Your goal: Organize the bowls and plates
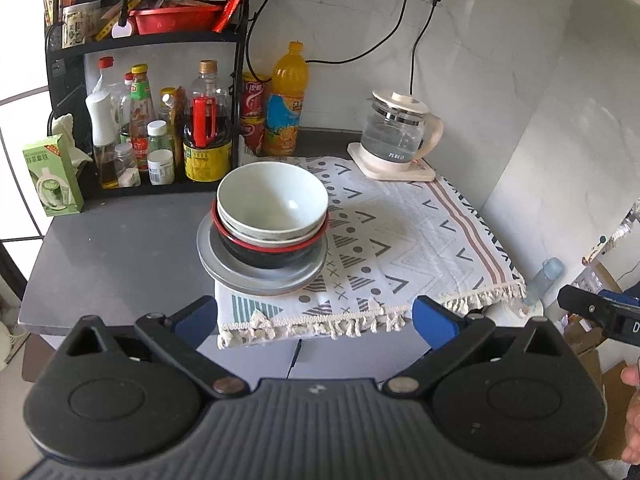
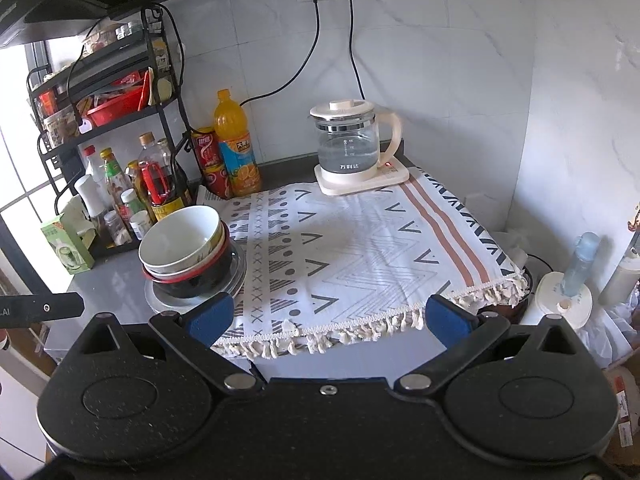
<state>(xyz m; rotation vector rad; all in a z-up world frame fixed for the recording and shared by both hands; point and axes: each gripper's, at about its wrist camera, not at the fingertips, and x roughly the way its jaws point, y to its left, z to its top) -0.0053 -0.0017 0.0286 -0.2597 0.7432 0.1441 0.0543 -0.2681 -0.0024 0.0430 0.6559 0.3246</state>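
A stack stands at the left edge of the patterned cloth (image 1: 400, 240): a white bowl (image 1: 272, 200) nests in a second pale bowl, which sits in a black bowl with a red rim (image 1: 268, 254), all on a grey plate (image 1: 224, 276). The right wrist view shows the same white bowl (image 2: 180, 238), black bowl (image 2: 200, 280) and grey plate (image 2: 158, 300) at its left. My left gripper (image 1: 316, 320) hangs open in front of the stack, off the table's near edge, nothing between its blue pads. My right gripper (image 2: 328, 320) is also open and empty, before the cloth's fringe.
A glass kettle (image 1: 396, 136) on its cream base stands at the back right, cords running to wall sockets. A black rack of sauce bottles (image 1: 160, 132), an orange drink bottle (image 1: 286, 100) and red cans (image 1: 254, 96) line the back left. A green box (image 1: 50, 180) stands far left.
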